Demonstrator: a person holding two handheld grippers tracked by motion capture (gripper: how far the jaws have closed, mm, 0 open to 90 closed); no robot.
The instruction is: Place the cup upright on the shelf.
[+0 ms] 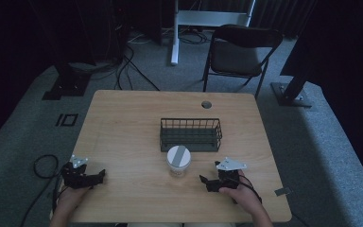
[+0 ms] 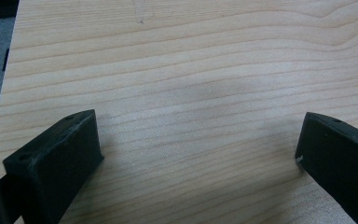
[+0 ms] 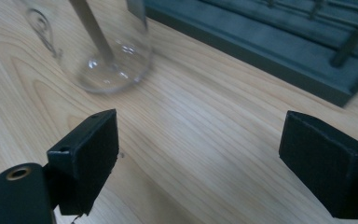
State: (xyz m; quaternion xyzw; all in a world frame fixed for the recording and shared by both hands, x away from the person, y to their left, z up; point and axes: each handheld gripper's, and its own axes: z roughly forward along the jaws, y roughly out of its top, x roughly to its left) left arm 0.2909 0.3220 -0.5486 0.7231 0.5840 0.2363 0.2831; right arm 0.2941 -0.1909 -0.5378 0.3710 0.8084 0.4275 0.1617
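A clear cup (image 1: 178, 161) with a white lid crossed by a grey strip stands upright on the wooden table (image 1: 123, 123), just in front of a dark wire basket (image 1: 191, 135). My right gripper (image 1: 209, 181) rests open on the table to the right of the cup, held by a hand. In the right gripper view its jaws stand wide apart over bare wood, with the cup's clear base (image 3: 107, 56) ahead at upper left and the basket (image 3: 270, 42) at upper right. My left gripper (image 1: 93, 177) lies open near the front left edge, its jaws over bare wood (image 2: 196, 93).
A round cable hole (image 1: 206, 104) sits near the table's far edge. Behind the table stand a black folding chair (image 1: 241, 52) and a white stand (image 1: 175, 33). Cables lie on the grey carpet at left (image 1: 45, 165). Dark stand feet flank the table.
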